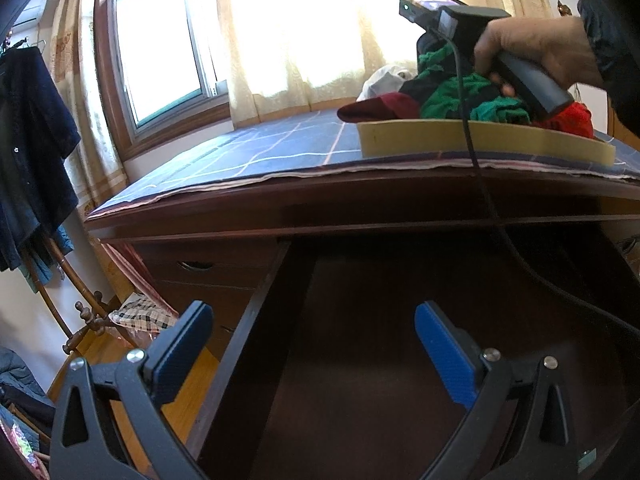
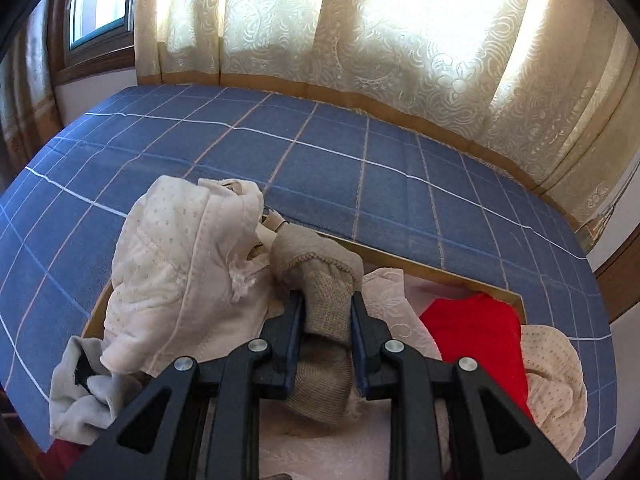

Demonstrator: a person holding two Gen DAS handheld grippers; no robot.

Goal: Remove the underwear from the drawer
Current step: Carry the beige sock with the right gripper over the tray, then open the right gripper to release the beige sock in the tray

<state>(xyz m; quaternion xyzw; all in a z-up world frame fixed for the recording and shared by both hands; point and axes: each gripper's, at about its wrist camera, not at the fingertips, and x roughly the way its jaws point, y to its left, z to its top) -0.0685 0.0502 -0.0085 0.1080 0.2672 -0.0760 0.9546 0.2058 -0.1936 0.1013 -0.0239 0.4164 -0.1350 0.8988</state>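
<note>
Lighting: strong daylight through the window (image 1: 160,60) and pale curtains (image 2: 400,40), blown out to white glare. Open drawer (image 1: 400,340) interior lies in deep shadow. Both views sharp centrally, bent and dark-vignetted at the edges.

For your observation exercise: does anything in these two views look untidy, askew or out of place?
Yes. Garments are heaped loosely in the tray on the desk; a grey garment hangs over its near left rim. The right gripper clamps a beige garment. The drawer stands open.
</note>
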